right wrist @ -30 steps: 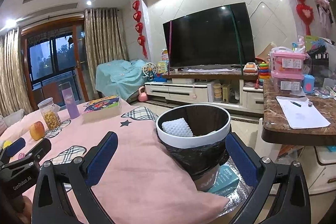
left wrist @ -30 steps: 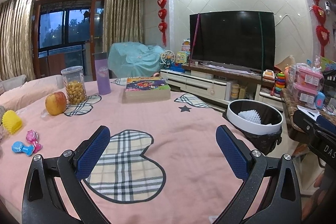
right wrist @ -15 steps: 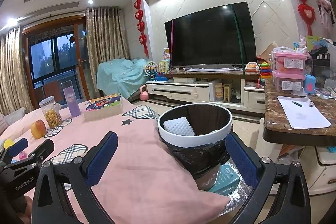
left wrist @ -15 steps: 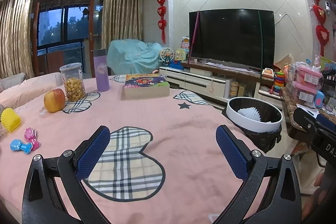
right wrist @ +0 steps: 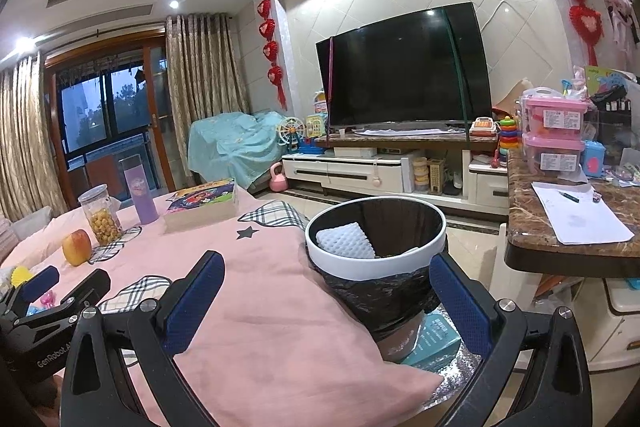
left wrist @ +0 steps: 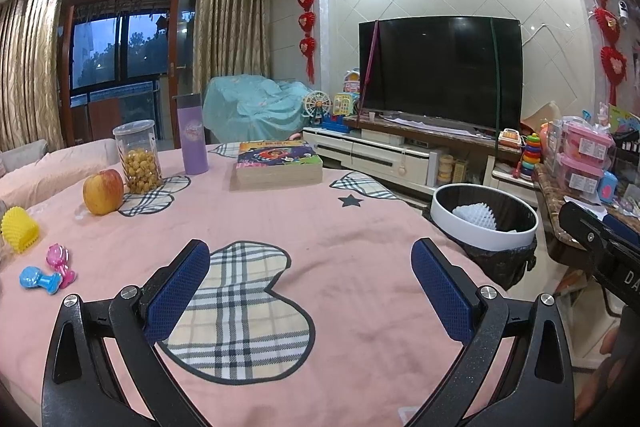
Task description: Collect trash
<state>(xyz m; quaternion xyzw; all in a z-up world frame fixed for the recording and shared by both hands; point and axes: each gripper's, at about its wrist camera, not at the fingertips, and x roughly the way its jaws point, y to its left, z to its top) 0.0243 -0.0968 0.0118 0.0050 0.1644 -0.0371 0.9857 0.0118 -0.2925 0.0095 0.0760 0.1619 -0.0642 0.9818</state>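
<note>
Each hand-held gripper [left wrist: 310,279] [right wrist: 326,291]: black frame w/ silver screws, blue textured pads [left wrist: 176,293]; white "GenRobot" lettering.

The pink blanket [left wrist: 360,235] carries an apple [left wrist: 103,191], snack jar [left wrist: 138,157], purple bottle [left wrist: 193,139] and book [left wrist: 278,163].

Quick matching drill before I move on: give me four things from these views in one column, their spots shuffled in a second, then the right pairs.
1. white foam fruit net
2. red-yellow apple
3. purple flask
4. open left gripper

A. above the plaid heart patch
B. beside the picture-book box
C. inside the white-rimmed black bin
D. next to the snack jar

Pairs: 1-C, 2-D, 3-B, 4-A
</note>
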